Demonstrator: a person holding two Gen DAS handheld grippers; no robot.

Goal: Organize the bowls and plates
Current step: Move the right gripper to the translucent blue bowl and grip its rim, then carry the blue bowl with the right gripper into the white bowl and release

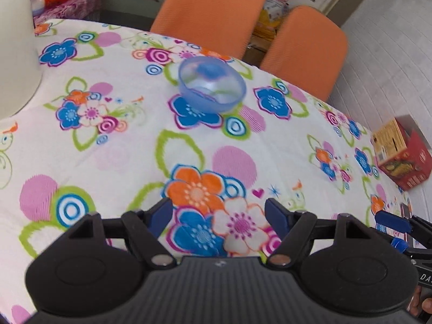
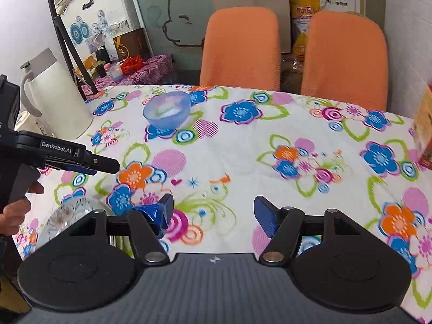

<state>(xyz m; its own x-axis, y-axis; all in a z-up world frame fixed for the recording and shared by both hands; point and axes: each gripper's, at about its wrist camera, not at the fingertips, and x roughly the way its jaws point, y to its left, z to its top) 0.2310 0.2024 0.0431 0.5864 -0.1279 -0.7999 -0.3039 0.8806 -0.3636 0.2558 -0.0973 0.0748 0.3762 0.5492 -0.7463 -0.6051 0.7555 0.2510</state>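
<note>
Bowl (image 1: 212,84), one; plate (image 2: 70,220), one

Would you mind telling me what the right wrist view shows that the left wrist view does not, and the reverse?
Only the right wrist view shows the clear plate at the near left table edge, the whole white jug, and the hand holding the left gripper. Only the left wrist view shows the right gripper from the side and the red box whole. Both show the blue bowl on the floral tablecloth, both orange chairs, and open, empty jaws.
</note>
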